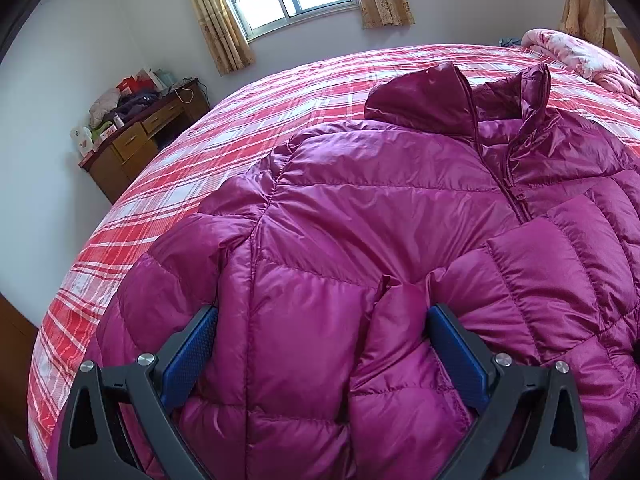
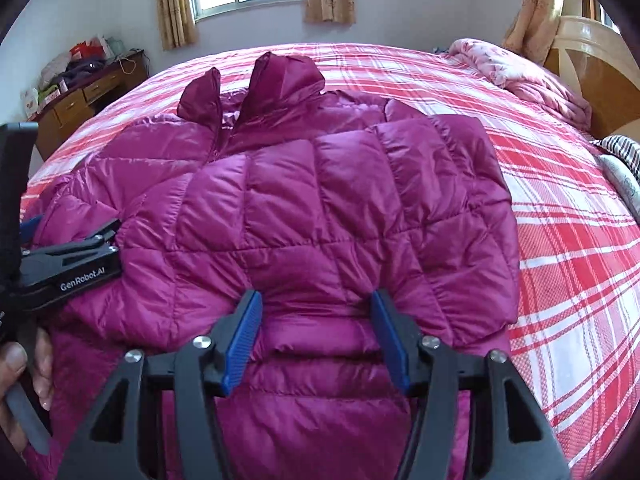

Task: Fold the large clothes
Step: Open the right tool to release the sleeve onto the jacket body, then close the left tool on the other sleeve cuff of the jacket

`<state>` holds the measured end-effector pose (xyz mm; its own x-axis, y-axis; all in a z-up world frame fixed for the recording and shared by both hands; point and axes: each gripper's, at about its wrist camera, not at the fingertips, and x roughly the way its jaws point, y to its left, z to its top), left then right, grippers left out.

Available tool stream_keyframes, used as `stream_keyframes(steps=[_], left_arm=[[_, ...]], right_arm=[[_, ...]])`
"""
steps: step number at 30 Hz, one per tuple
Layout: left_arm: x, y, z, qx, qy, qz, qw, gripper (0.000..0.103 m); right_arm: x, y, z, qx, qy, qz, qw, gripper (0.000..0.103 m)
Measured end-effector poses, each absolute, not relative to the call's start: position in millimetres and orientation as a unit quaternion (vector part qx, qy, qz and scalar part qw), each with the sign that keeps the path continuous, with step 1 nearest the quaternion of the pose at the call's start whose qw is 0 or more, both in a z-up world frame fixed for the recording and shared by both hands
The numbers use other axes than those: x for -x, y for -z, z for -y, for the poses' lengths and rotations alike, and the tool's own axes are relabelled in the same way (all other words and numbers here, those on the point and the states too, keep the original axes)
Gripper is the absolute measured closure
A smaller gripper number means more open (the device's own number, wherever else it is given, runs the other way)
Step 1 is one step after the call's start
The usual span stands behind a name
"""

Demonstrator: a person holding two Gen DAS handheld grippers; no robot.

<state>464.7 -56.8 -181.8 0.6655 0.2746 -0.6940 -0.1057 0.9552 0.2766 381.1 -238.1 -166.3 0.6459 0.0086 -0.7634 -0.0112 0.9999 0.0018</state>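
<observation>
A magenta quilted puffer jacket (image 1: pixel 380 208) lies front-up on the bed, collar toward the window; it also shows in the right wrist view (image 2: pixel 304 208). Its right side and sleeve are folded over the chest. My left gripper (image 1: pixel 320 316) is open, its blue pads on either side of a bulge of the jacket's left lower part. My right gripper (image 2: pixel 316 308) is open, its pads astride a raised fold near the hem. The left gripper's body also shows at the left edge of the right wrist view (image 2: pixel 72 264), held by a hand.
The bed carries a red and white plaid sheet (image 2: pixel 560 240). A pink quilt (image 2: pixel 520 68) is bunched by the wooden headboard (image 2: pixel 592 64) at the right. A wooden desk (image 1: pixel 132 148) piled with items stands by the wall at the left. Striped cloth (image 2: pixel 624 152) lies at the right edge.
</observation>
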Motion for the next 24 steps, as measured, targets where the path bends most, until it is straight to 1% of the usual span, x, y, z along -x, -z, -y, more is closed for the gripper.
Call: stream_keyframes(steps=[11,17,20,24], left_arm=[[-464.7,181.3,55.5,-0.101,-0.099,-0.399,0.906,0.001],[-468.1,177.8,45.8,-0.074,-0.08,-0.412,0.905,0.001],[-462.0,166.6,35.7,-0.074,-0.064,-0.413,0.905,0.001],[-434.8,137.1,1.5,-0.069,-0.072,-0.376,0.921,0.001]], right_arm=[[-375.2,168.2,232.8,0.029,0.011,-0.416,0.909,0.043],[-375.5,169.0,231.2,0.033,0.015,-0.415,0.909,0.042],[-374.8,168.3,232.9,0.024,0.011,-0.414,0.91,0.042],[-375.3,167.6,234.1,0.018,0.009,-0.413,0.911,0.042]])
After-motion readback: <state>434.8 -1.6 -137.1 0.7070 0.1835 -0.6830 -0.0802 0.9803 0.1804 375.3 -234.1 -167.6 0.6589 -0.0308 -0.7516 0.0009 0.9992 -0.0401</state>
